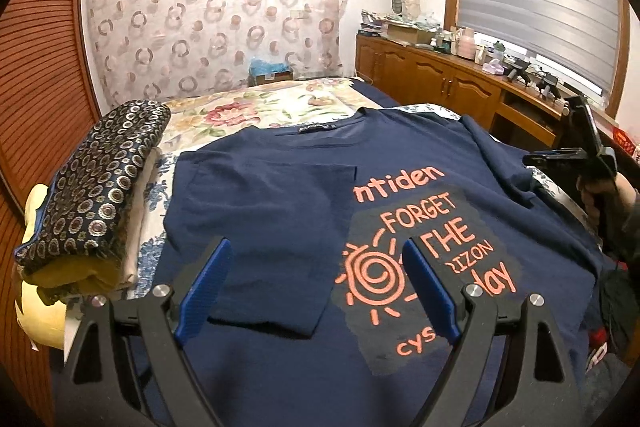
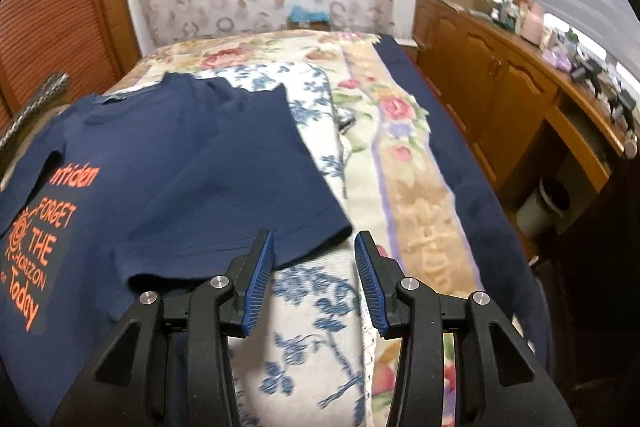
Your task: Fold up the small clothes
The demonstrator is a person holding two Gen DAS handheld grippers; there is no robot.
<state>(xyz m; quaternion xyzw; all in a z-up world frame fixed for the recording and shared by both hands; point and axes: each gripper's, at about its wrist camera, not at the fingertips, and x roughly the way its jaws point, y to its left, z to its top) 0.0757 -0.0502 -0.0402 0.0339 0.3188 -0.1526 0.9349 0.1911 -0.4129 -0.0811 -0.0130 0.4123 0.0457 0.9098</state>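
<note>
Bed (image 2: pixel 404 155) carries the shirt (image 1: pixel 280 195), spread flat, front up, one side already folded in over the chest. Light, limp knit, so it will sag and drag; I'd pinch at a hem or sleeve edge, not mid-panel. Left tool (image 1: pixel 316 283) hangs over the shirt's middle, jaws spread wide, nothing between them. Right tool (image 2: pixel 314 283) sits just off the unfolded sleeve hem (image 2: pixel 320 227), jaws half spread, empty.

T-shirt (image 1: pixel 280 211) flat on bed (image 1: pixel 240 103); folded pile (image 1: pixel 96 195) left of it.
</note>
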